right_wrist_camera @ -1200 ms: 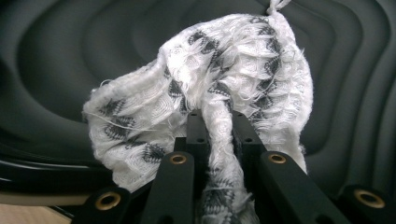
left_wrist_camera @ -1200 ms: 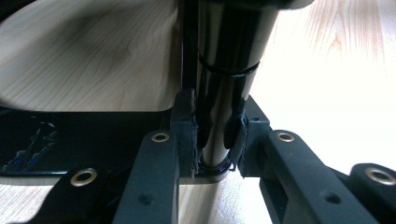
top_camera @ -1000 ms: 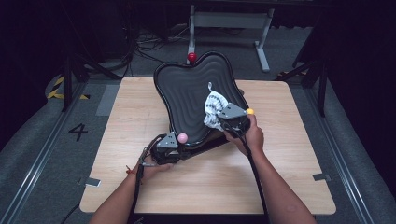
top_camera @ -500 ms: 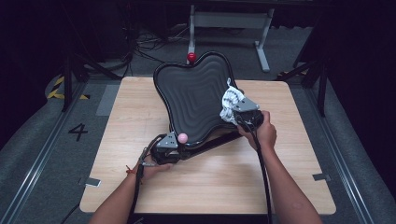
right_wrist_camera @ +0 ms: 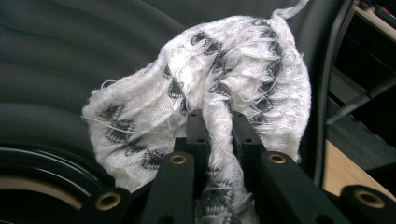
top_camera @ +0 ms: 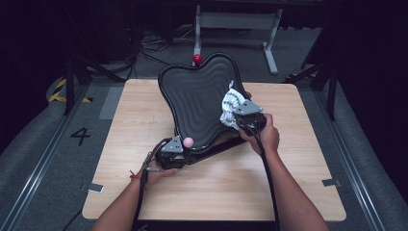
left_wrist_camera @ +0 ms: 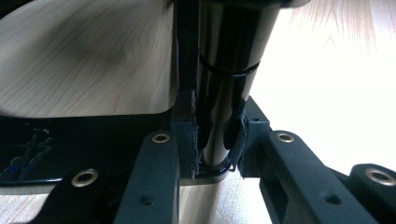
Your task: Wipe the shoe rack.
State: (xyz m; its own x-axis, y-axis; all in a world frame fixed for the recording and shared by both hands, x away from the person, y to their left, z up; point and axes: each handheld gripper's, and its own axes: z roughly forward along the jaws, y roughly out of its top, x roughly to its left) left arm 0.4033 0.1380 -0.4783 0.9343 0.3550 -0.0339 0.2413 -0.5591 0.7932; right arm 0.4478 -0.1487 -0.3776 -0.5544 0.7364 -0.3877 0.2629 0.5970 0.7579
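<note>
A black ribbed panel (top_camera: 197,98) with a wavy outline stands tilted on the wooden table (top_camera: 139,115). Its glossy black tube (left_wrist_camera: 229,70) runs along the near edge. My left gripper (top_camera: 173,147) (left_wrist_camera: 217,133) is shut on that tube at the panel's near left corner. My right gripper (top_camera: 244,114) (right_wrist_camera: 219,123) is shut on a white cloth with a grey pattern (top_camera: 230,102) (right_wrist_camera: 243,70). The cloth lies bunched against the panel's ribbed face (right_wrist_camera: 70,46) near its right edge.
A red ball (top_camera: 197,58) shows at the panel's far top edge. A pink ball (top_camera: 187,142) sits by the left gripper. A grey metal stand (top_camera: 235,19) is on the floor beyond the table. Bare tabletop lies to the left, right and front.
The right gripper and cloth have shifted a little to the right across the panel, toward its right edge. The left gripper has stayed on the tube.
</note>
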